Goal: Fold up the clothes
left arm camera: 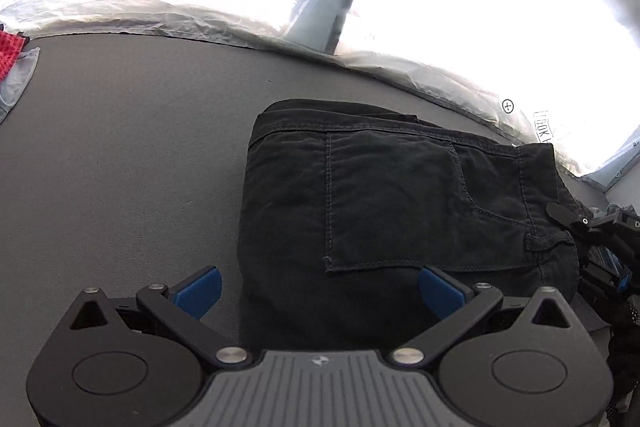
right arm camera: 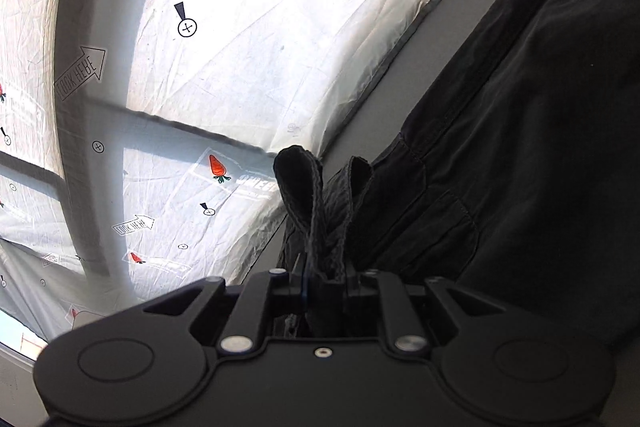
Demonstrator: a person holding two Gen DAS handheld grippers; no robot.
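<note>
Trouble is waiting if the pinched cloth slips out, because then the neat fold is flopping open again. Going left to right: the left claw (left arm camera: 318, 285) is hanging wide open over the near edge of the black pants (left arm camera: 400, 203) on the gray table (left arm camera: 120, 147), holding nothing. The right claw (right arm camera: 326, 277) is squeezing tight on the pants' edge (right arm camera: 316, 211).

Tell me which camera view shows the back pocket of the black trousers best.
The left wrist view: the back pocket lies flat and whole there, its stitching clear on the black trousers. The right wrist view shows only dark folds and a bunched edge in the right gripper.
</note>
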